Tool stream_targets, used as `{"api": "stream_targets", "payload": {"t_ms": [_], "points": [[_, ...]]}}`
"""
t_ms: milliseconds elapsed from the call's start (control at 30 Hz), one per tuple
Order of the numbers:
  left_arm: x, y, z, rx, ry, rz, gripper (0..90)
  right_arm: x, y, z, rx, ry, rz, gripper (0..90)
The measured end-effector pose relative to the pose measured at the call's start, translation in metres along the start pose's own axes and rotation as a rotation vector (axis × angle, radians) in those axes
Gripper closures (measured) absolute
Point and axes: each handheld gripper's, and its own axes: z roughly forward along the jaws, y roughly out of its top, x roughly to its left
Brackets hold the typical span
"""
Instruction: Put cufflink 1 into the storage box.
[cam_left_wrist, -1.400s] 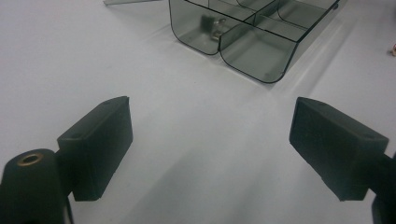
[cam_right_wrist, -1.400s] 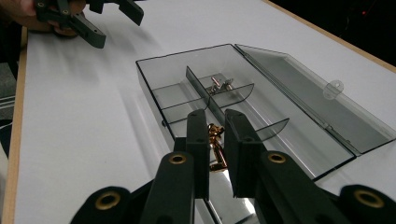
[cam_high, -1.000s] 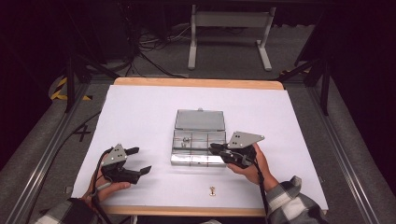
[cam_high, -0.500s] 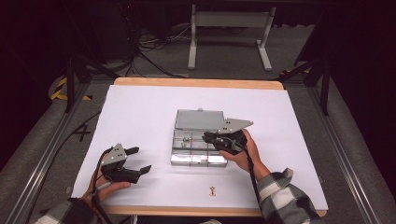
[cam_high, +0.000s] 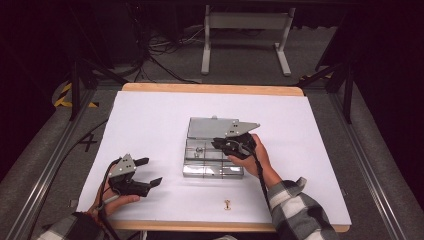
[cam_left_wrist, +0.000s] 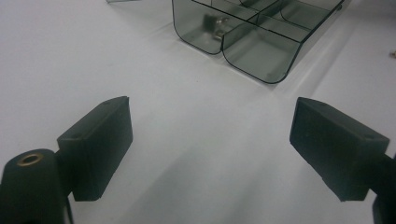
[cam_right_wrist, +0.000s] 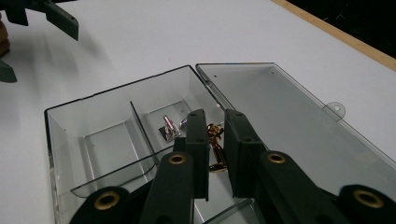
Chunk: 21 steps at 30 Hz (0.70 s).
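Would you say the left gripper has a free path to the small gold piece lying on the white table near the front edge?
Probably yes: the left gripper is open, and bare white table separates it from the small gold piece.

box (cam_right_wrist: 116, 140) clear, smoky | clip (cam_right_wrist: 215, 144) gold | sleeve (cam_high: 300, 212) plaid, probably grey-white | table (cam_high: 150, 120) white

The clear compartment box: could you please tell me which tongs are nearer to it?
Right. The right tongs are over the clear compartment box, holding a small gold piece; the left tongs rest apart on the table.
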Motion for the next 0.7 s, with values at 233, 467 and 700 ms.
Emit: {"api": "stream_targets", "payload": {"t_ms": [233, 467, 700], "points": [[0.0, 0.0, 0.0, 0.0, -0.001, 0.003, 13.7, 0.0, -0.002, 0.009, 0.039, -0.002, -0.002, 81.2], [0.0, 0.0, 0.0, 0.004, -0.005, 0.006, 13.5, 0.0, -0.003, 0.016, 0.068, -0.006, -0.006, 83.7], [-0.001, 0.0, 0.0, 0.002, -0.008, 0.001, 13.5, 0.0, -0.004, 0.019, 0.092, -0.015, -0.004, 86.5]]}}
